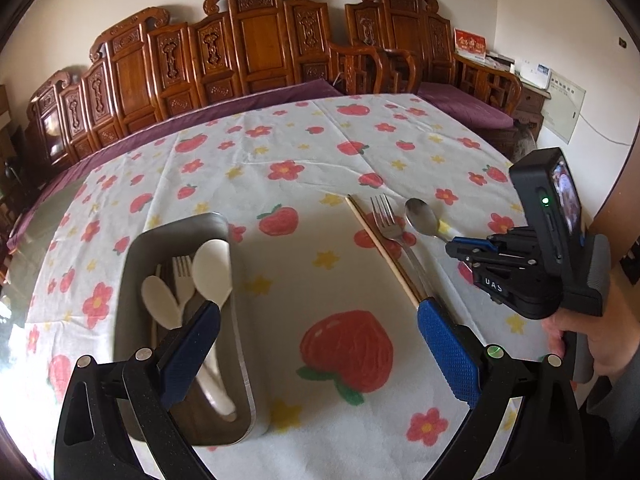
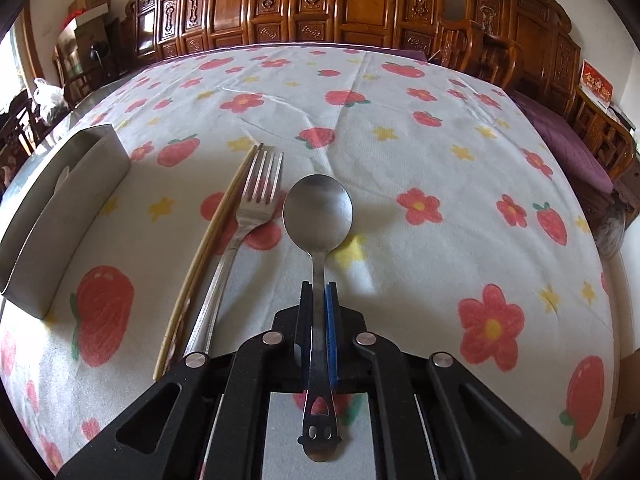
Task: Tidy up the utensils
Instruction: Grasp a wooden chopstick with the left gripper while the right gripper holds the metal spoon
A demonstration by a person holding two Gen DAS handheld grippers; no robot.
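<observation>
the right gripper (image 2: 319,292) points steeply down at the table, its jaws pressed together on the thin neck of a metal spoon (image 2: 318,208). the spoon's bowl lies straight ahead of the jaws, face up on the cloth (image 2: 400,128), and its handle runs back between the pads to a cut-out end under the gripper body. in the left wrist view the same gripper (image 1: 452,245) comes in from the right side, with a hand (image 1: 576,344) wrapped around its grip, and its tips sit on the spoon (image 1: 422,218) just behind the bowl.

the left gripper (image 1: 320,320) also tilts down, its jaws spread wide with nothing between them but bare cloth (image 1: 280,160). its blue pads (image 1: 448,352) stand well apart.

just left of the right gripper's jaws lies a metal fork (image 2: 256,200), tines pointing away, and left of that a pair of chopsticks (image 2: 212,240) lying alongside it. in the left wrist view the fork (image 1: 386,220) and chopsticks (image 1: 380,246) run toward the left gripper's right pad, their near ends hidden behind it.

a steel tray (image 1: 240,360) sits by the left gripper's left finger, partly behind it. it holds two white spoons (image 1: 212,268), a pale fork (image 1: 184,276) and some sticks. in the right wrist view the tray (image 2: 60,208) stands far left of the jaws, only its outer wall showing.
</observation>
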